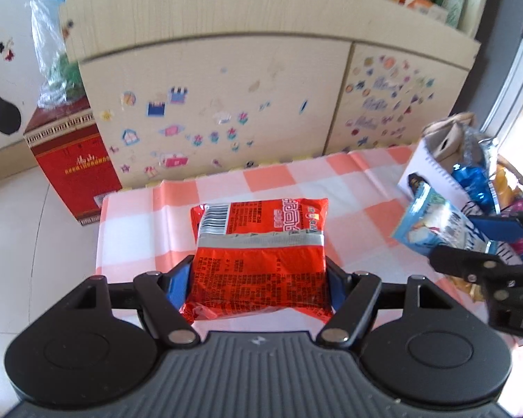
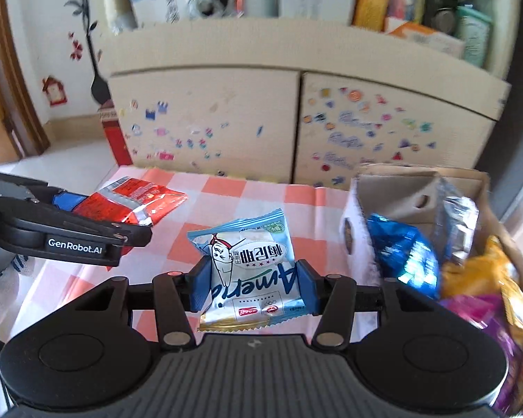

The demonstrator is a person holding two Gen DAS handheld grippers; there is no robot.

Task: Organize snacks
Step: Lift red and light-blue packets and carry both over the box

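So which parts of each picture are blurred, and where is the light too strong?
Left wrist view: red packet sharp; window at right overexposed. Right wrist view: blue-white packet sharp; cabinet stickers and basket snacks smeared by blur. Both views bend straight edges.

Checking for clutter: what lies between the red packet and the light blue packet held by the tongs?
Only bare checkered tablecloth lies between the red packet and the light blue packet; the right wrist view shows it.
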